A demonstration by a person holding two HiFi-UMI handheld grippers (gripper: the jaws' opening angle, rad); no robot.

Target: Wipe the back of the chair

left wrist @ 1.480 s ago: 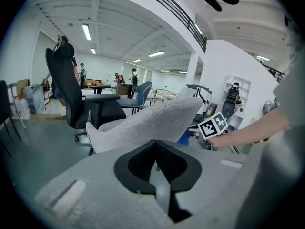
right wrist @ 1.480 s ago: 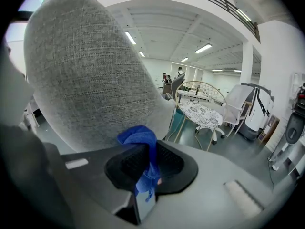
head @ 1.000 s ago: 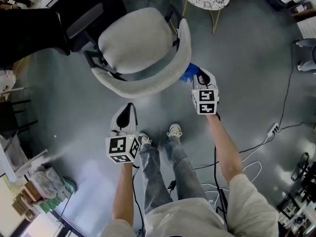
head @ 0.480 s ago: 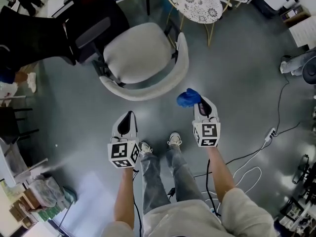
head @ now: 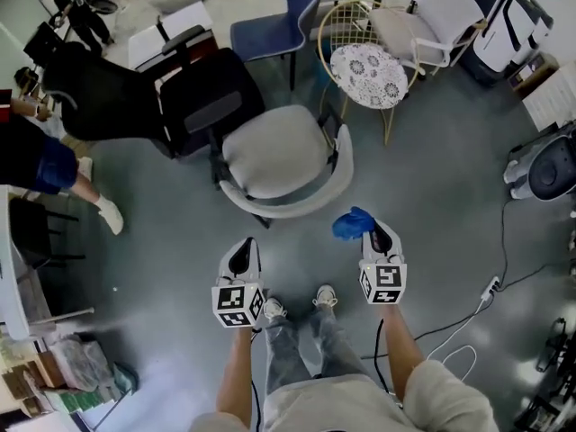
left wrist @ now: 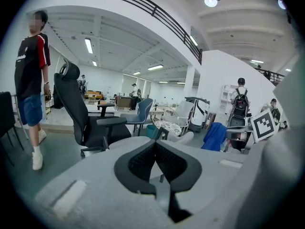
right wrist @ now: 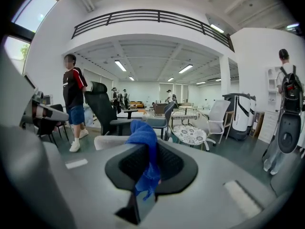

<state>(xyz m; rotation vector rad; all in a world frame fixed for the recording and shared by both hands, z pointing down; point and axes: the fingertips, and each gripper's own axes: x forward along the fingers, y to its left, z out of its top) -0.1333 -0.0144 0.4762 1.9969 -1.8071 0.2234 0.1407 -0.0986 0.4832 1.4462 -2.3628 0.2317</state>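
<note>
Clock read from our shoes [head: 324, 295]. Left hand-held gripper [head: 243, 252] at 10 o'clock, jaws pressed together on nothing. Right hand-held gripper [head: 378, 238] at 2, clamped on the blue cloth [head: 352, 223]. Grey chair [head: 279, 156] at 12, its curved back [head: 337, 175] nearest, cloth apart from it. We judge wiping not under way. Next: carry the cloth forward onto the back and sweep along it.

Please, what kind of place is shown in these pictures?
Likely a large open-plan office or lab: black office chair, cables across the grey floor, strip lights under a railed balcony.
</note>
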